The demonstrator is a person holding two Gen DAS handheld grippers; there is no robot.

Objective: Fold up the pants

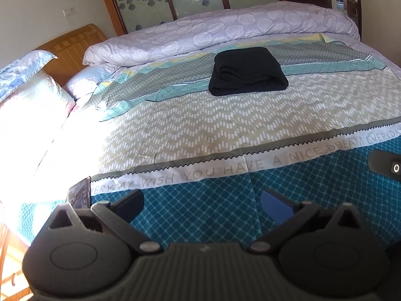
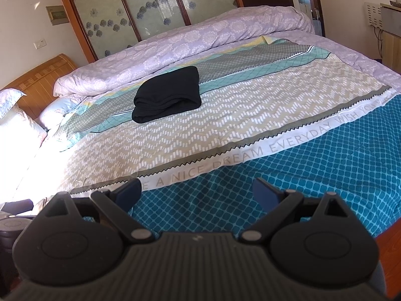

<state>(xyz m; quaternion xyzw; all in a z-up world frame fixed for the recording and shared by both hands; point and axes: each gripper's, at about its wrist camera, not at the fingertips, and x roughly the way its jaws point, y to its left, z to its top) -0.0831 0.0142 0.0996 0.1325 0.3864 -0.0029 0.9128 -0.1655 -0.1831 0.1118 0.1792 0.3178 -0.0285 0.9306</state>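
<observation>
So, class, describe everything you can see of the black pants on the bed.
The black pants are folded into a compact, roughly rectangular bundle of soft, matte fabric, perhaps knit. Stacked layers and rounded fold edges show along the near side. No waistband, pockets or legs can be made out. The bundle lies flat on the patterned bedspread, across its grey and teal bands, just in front of the rolled lilac quilt and apart from it. Neither tool touches it.

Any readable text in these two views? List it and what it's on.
"EVERYDAY WISH YOU HAVE A NICE DREAM EVERYDAY": left view, white band of the bedspread.
"A NICE DREAM EVERYDAY WISH YOU": right view, same band, ends cut off.
Wall panel: too small to read.
Black pants: no text visible.
</observation>
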